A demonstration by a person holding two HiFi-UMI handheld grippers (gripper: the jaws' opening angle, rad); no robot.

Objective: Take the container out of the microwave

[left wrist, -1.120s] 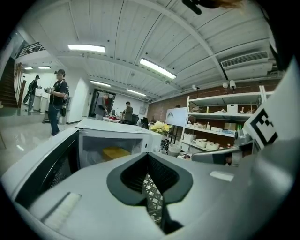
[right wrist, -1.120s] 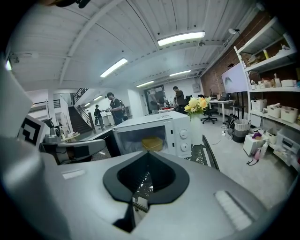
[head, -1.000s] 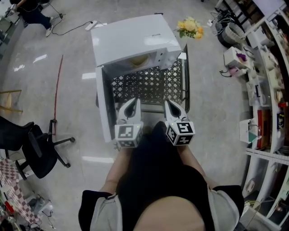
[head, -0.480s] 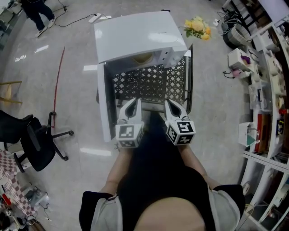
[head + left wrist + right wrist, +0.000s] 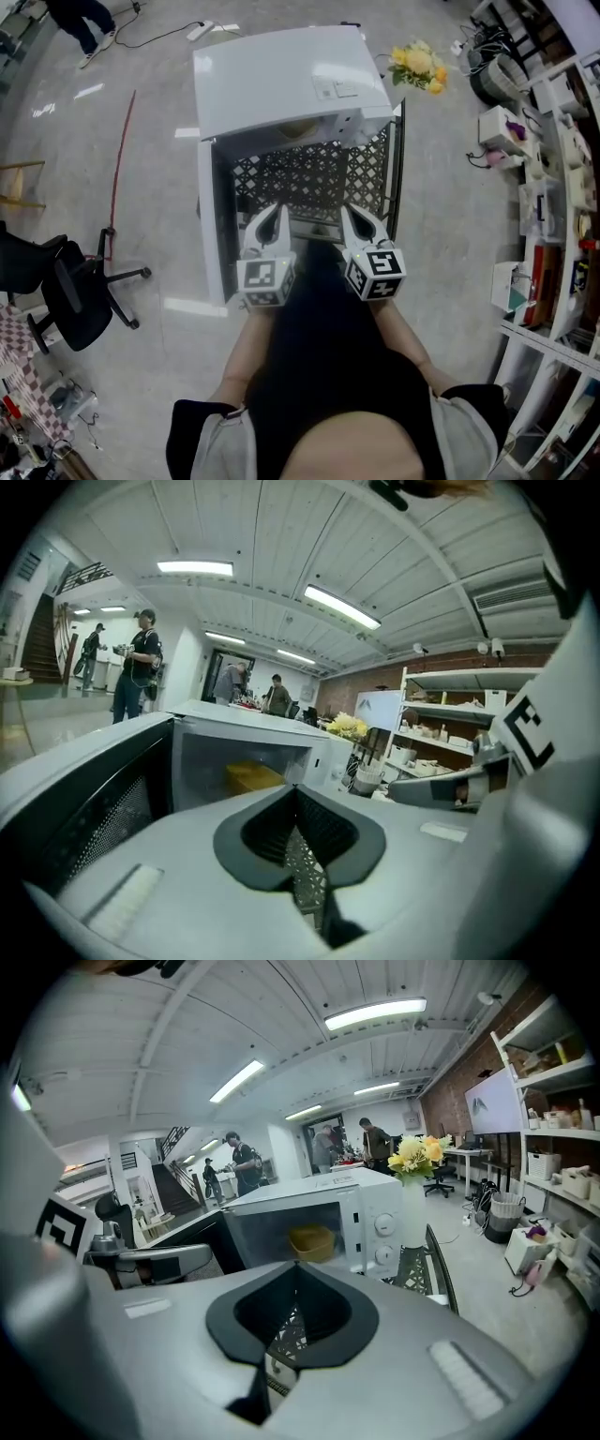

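Observation:
A white microwave (image 5: 281, 70) stands on a black lattice table (image 5: 314, 178), its door (image 5: 210, 225) swung open to the left. Inside sits a yellow container (image 5: 296, 127), also seen in the left gripper view (image 5: 251, 776) and the right gripper view (image 5: 312, 1240). My left gripper (image 5: 272, 210) and right gripper (image 5: 350, 212) hover side by side over the table's near edge, short of the cavity. Both point at the opening with their jaws shut and nothing between them (image 5: 295, 789) (image 5: 295, 1267).
A vase of yellow flowers (image 5: 419, 64) stands beside the microwave's right side. Cluttered shelves (image 5: 553, 187) line the right. A black office chair (image 5: 75, 291) and a red pole (image 5: 119, 178) are on the floor at left. People stand in the distance (image 5: 246, 1164).
Both grippers have eased forward and slightly down toward the open microwave, which now sits nearer in the head view. Jaws stay shut.

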